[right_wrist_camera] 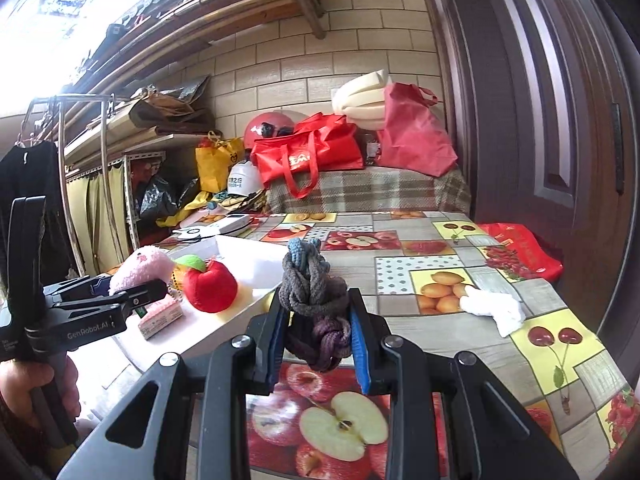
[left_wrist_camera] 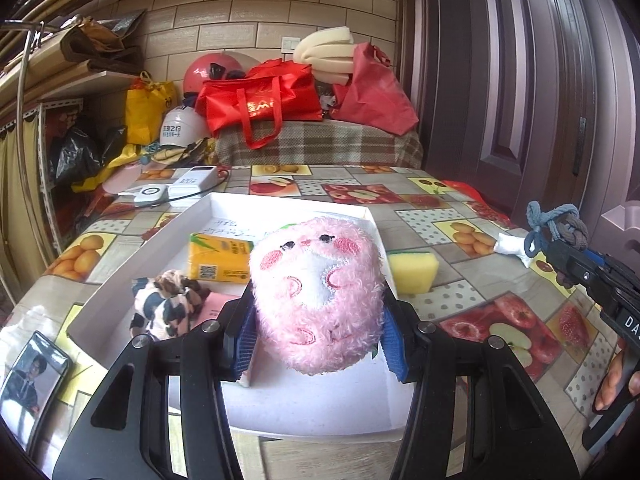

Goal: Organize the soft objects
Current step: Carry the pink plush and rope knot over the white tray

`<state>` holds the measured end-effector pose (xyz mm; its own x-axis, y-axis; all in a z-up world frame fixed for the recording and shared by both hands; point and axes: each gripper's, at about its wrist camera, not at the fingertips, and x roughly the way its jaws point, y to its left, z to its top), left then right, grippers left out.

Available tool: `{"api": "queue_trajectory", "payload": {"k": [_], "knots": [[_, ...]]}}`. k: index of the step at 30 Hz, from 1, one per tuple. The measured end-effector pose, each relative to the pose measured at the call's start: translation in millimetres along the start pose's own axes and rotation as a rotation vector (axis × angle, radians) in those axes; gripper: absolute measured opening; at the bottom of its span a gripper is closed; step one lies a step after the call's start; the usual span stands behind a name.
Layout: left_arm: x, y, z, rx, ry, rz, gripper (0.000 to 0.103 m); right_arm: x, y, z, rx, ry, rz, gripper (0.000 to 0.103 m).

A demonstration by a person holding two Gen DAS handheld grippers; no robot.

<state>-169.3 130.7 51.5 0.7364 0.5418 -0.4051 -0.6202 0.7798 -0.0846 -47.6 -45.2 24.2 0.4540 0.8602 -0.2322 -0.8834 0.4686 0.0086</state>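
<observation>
My left gripper (left_wrist_camera: pixel 318 338) is shut on a fluffy pink plush (left_wrist_camera: pixel 316 296), held just above the white box (left_wrist_camera: pixel 288 200). Inside the box lie a yellow tissue pack (left_wrist_camera: pixel 220 258) and a cow-print scrunchie (left_wrist_camera: pixel 164 304). My right gripper (right_wrist_camera: pixel 318 344) is shut on a knotted grey, blue and purple rope (right_wrist_camera: pixel 312 300), held over the fruit-print tablecloth to the right of the box. A red apple plush (right_wrist_camera: pixel 210 286) shows at the box's right side, close to a yellow sponge (left_wrist_camera: pixel 412 272). A white cloth (right_wrist_camera: pixel 492 308) lies on the table further right.
A phone (left_wrist_camera: pixel 32 380) lies at the table's left front corner. White chargers (left_wrist_camera: pixel 172 192) sit behind the box. Red bags (left_wrist_camera: pixel 260 100) and helmets are piled on a checked cover at the back. A dark door (right_wrist_camera: pixel 560 120) stands along the right.
</observation>
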Motion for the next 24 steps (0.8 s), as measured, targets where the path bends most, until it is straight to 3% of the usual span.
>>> {"api": "queue_trajectory", "payload": {"k": [24], "knots": [[-3.6,53.3,-1.6,-0.073,-0.006,0.086,0.052,21.6,40.9,0.8,-0.056,0.04,0.101,0.028]]}}
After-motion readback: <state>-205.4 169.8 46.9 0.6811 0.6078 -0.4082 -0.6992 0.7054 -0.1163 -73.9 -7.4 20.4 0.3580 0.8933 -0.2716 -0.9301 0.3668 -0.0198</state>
